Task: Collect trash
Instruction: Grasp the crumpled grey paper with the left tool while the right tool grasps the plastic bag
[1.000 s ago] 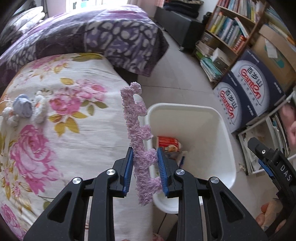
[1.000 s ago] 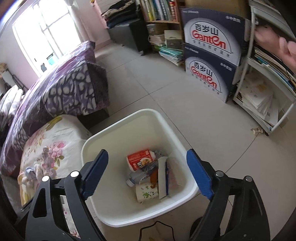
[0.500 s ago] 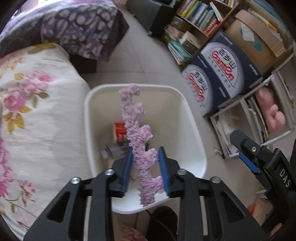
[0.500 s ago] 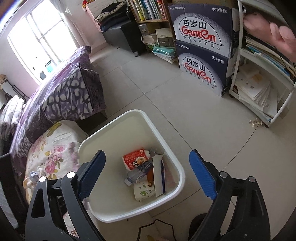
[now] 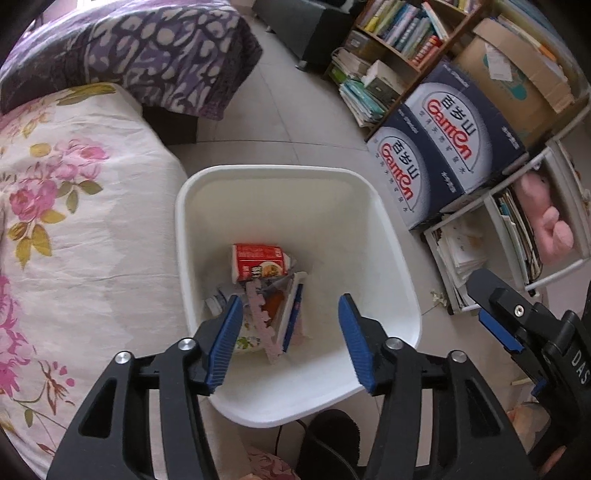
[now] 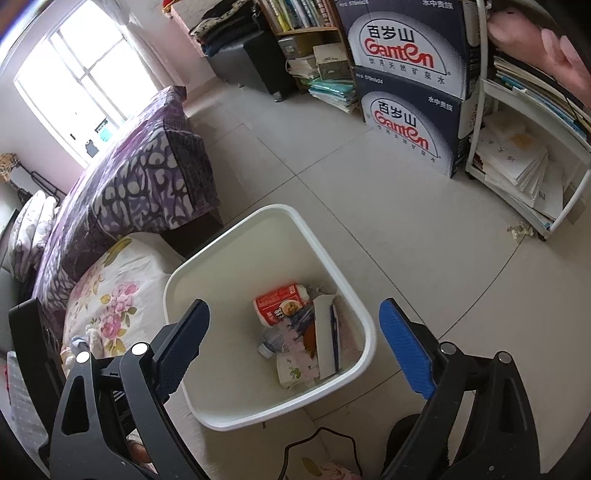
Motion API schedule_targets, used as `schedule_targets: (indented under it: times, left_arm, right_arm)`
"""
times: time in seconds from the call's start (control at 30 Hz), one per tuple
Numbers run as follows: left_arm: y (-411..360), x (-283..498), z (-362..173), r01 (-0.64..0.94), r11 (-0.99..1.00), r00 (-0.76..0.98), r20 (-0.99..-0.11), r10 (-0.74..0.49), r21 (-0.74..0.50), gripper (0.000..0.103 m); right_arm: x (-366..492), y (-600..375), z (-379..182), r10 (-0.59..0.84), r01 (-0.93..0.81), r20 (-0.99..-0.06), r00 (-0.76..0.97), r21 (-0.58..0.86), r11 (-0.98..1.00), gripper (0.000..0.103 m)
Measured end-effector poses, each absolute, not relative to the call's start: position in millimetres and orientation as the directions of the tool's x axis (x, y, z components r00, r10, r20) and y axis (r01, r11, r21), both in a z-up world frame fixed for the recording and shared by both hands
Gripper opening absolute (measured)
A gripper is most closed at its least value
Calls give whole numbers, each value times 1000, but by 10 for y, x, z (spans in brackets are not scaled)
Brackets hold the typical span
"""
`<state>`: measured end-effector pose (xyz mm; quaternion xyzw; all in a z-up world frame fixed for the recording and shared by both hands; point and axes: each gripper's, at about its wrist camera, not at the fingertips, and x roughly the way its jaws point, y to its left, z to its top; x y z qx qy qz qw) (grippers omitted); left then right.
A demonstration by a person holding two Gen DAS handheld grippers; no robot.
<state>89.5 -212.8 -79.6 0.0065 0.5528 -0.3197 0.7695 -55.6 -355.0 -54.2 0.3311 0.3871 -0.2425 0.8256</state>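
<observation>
- The left tool (image 5: 291, 341) hangs over the white bin (image 5: 402, 280); its jaws are opening and nothing is between the blue pads.
- The pink fuzzy strip (image 5: 260, 314) lies released inside the bin, leaning on the other rubbish, below and between the left tool's pads but apart from them.
- Under and beside the strip sit a red-labelled cup (image 5: 258, 261), a clear bottle (image 6: 269, 341), a white flowered carton (image 6: 293, 371) and a flat white box with a blue edge (image 5: 291, 314).
- The right tool (image 6: 295, 347) is spread wide and empty, also above the bin; in the left wrist view it shows at the right edge (image 5: 498, 325).
- The bin stands on the tiled floor (image 6: 424, 236), just beside the bed with the flowered sheet (image 5: 74, 236).
- A purple patterned quilt (image 5: 147, 51) covers the far part of the bed.
- Two dark blue water cartons (image 5: 443, 147) stand stacked near a bookshelf (image 5: 406, 33) and a white rack of papers (image 6: 517, 158).
</observation>
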Motion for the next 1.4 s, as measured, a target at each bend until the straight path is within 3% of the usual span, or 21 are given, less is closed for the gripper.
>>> schedule_targets:
  times: [0.2, 0.27, 0.53, 0.77, 1.03, 1.1, 1.17, 1.23, 1.4]
  left_arm:
    - [-1747, 1140, -761, 412, 864, 264, -870, -417, -289, 56]
    - [-1588, 1251, -747, 359, 899, 303, -879, -368, -252, 62]
    - [-683, 1782, -779, 41, 992, 412, -903, -124, -117, 69]
    - [182, 2217, -747, -266, 942, 447, -892, -68, -205, 69]
    - [590, 2749, -959, -401, 870, 409, -906, -111, -288, 69]
    - [697, 2815, -1027, -428, 852, 394, -911, -125, -302, 65]
    - [818, 2851, -1103, -436, 843, 374, -915, -150, -316, 50]
    - [938, 2828, -1151, -425, 825, 373, -902, -217, -374, 48]
    - [1122, 2645, -1079, -349, 863, 344, -906, -245, -366, 45]
  right_arm:
    - [-413, -3420, -565, -110, 636, -815, 569, 351, 688, 90]
    - [-341, -3353, -578, -97, 625, -822, 562, 345, 700, 90]
    - [-98, -3077, -604, -49, 580, -833, 551, 340, 740, 92]
    - [95, -2892, -645, -23, 562, -842, 539, 339, 755, 92]
    - [327, -2623, -663, -25, 515, -840, 542, 309, 799, 93]
    - [385, -2556, -646, -31, 496, -834, 551, 298, 816, 93]
    - [491, -2420, -607, -39, 450, -819, 572, 274, 850, 93]
    - [612, -2251, -579, -37, 389, -801, 597, 249, 887, 93]
    - [933, -1763, -576, 49, 200, -767, 639, 228, 953, 93]
